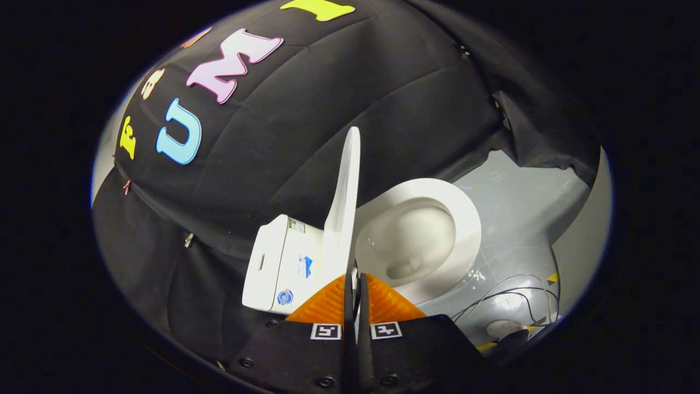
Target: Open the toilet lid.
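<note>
A white toilet stands on the grey floor against the black cloth wall. Its lid (344, 202) is raised upright and I see it edge-on, rising from just ahead of my fingertips. To the lid's right, the seat ring (467, 219) and the open bowl (415, 241) are uncovered. The tank (276, 268) sits to the lid's left. My gripper (355, 280) is right at the lid's base, with its fingers (328, 303) pressed close together and only a thin slit between them. Nothing shows in that slit.
The grey floor (525, 197) stretches beyond the bowl to the right. Thin dark cables (508, 298) and a small round fitting (500, 328) lie on the floor beside the toilet base. The black cloth wall (306, 120) hangs close behind the tank.
</note>
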Motion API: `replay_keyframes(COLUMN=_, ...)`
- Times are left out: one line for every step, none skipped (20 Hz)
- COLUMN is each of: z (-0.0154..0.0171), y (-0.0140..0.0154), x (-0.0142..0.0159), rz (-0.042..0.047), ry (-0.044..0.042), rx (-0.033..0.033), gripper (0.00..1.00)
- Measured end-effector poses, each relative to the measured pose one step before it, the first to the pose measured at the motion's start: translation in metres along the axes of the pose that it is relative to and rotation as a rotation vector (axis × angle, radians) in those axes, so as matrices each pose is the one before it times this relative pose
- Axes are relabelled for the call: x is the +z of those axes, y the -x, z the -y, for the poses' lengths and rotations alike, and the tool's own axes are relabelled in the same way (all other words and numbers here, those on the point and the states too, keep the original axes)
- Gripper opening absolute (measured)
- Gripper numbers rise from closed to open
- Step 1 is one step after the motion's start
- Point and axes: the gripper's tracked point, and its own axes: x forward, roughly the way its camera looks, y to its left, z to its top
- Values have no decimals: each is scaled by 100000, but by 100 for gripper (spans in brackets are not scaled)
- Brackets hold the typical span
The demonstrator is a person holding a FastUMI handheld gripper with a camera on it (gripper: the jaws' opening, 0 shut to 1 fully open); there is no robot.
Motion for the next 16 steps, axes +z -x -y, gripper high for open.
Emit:
replay_keyframes(z=-470, y=-6, x=71, rz=-501, ry=1228, rx=-570, gripper=5)
replay_keyframes(z=-357, y=83, x=-96, rz=-514, ry=1456, rx=-688, gripper=5)
replay_keyframes(z=-247, y=-21, x=20, rz=345, ry=869, rx=-1080, gripper=5)
replay_keyframes(z=-475, y=62, x=36, rz=97, ry=512, rx=-904, gripper=5)
replay_keyframes(z=-486, y=-22, x=-40, rz=-243, ry=1210, rx=-595, gripper=5)
replay_keyframes(z=-458, y=156, x=-184, rz=-330, ry=1411, rx=-523, gripper=5)
replay_keyframes(z=-539, y=24, x=-38, rz=-151, ry=1037, rx=-540, gripper=6)
replay_keyframes(z=-452, y=105, x=8, rz=-166, ry=1268, rx=-593, gripper=6)
replay_keyframes(z=-536, y=80, x=22, rz=-112, ry=1572, rx=-637, gripper=6)
replay_keyframes(z=-516, y=4, x=-87, rz=-74, ry=1349, rx=-900, gripper=6)
replay_keyframes(z=-510, y=39, x=41, rz=6, ry=1635, rx=-691, gripper=6)
replay_keyframes(z=-504, y=109, x=-124, rz=110, ry=1891, rx=-950, gripper=6)
replay_keyframes(z=-551, y=115, x=-17, rz=251, ry=1953, rx=-1032, gripper=7)
replay_keyframes(z=-477, y=29, x=78, rz=-29, ry=1122, rx=-1333, gripper=7)
replay_keyframes(z=-555, y=13, x=80, rz=-248, ry=1151, rx=-1737, gripper=7)
replay_keyframes(z=-431, y=7, x=13, rz=-323, ry=966, rx=-1081, gripper=7)
